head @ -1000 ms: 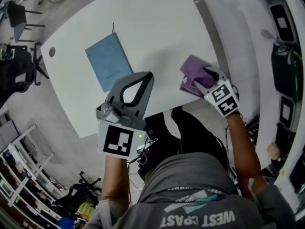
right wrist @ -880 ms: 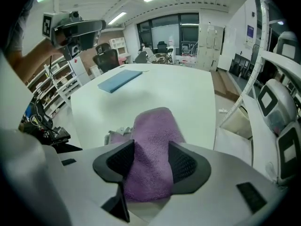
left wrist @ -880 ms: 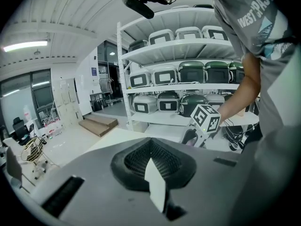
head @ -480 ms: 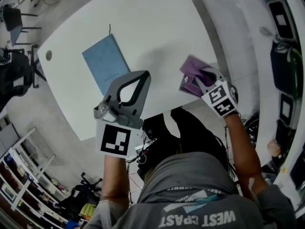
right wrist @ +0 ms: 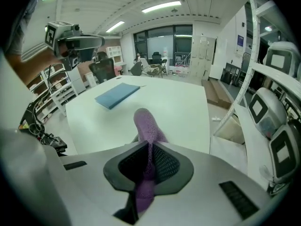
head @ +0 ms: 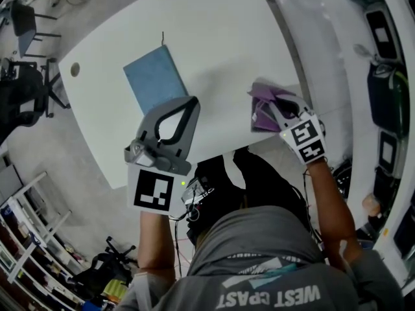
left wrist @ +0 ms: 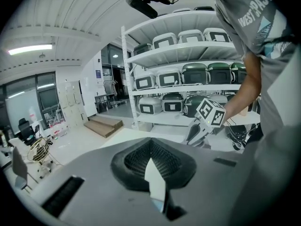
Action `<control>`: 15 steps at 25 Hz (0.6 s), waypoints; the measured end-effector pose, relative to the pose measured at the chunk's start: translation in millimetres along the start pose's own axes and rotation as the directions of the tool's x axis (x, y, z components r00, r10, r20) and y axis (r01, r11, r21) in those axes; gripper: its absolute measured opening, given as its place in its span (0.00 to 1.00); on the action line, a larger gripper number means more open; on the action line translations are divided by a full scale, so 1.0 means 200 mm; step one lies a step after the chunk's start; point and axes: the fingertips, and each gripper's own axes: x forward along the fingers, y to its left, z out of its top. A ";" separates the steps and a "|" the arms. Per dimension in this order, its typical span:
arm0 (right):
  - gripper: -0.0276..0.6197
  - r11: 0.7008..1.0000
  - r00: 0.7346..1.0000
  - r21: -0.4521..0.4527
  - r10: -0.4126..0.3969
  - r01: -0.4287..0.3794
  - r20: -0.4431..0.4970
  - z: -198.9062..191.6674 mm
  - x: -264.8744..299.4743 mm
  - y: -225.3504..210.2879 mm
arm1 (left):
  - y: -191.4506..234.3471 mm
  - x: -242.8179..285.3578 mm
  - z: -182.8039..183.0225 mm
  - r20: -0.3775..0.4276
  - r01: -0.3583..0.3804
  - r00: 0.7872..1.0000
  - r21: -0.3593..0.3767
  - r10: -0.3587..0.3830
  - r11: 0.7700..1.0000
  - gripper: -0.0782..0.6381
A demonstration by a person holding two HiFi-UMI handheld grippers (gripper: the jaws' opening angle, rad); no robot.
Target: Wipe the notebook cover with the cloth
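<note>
We hold the right gripper (right wrist: 149,147) at the near right corner of the white desk (head: 214,31). Its fingers have just been closing and are now clamped on the purple cloth (right wrist: 146,124), which bunches up between them and pokes out past their tips. From the head view we cannot tell whether the cloth touches the desk. The blue notebook (head: 155,80) lies flat and shut on the desk, further in and to the left, well apart from the cloth. Nothing touches its cover. Our left gripper (head: 192,102) hangs over the near edge of the desk, just beside the notebook's near end, with its fingers together and nothing between them. In the left gripper view, the right gripper shows in front of shelves of storage boxes (left wrist: 188,74).
</note>
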 end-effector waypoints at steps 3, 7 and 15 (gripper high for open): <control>0.12 0.999 0.999 -0.032 0.010 -0.008 0.038 0.13 -0.01 0.06 | 0.04 -0.09 -0.02 0.002 -0.032 0.999 -0.002 0.032 0.999 0.11; 0.12 0.996 0.996 -0.085 0.038 -0.031 0.084 0.32 0.02 0.16 | 0.11 -0.23 -0.06 -0.002 -0.086 0.996 -0.008 0.086 0.996 0.11; 0.12 0.974 0.985 -0.195 0.134 -0.111 0.109 0.60 0.19 0.41 | 0.23 -0.53 -0.20 -0.030 -0.207 0.978 -0.035 0.206 0.978 0.11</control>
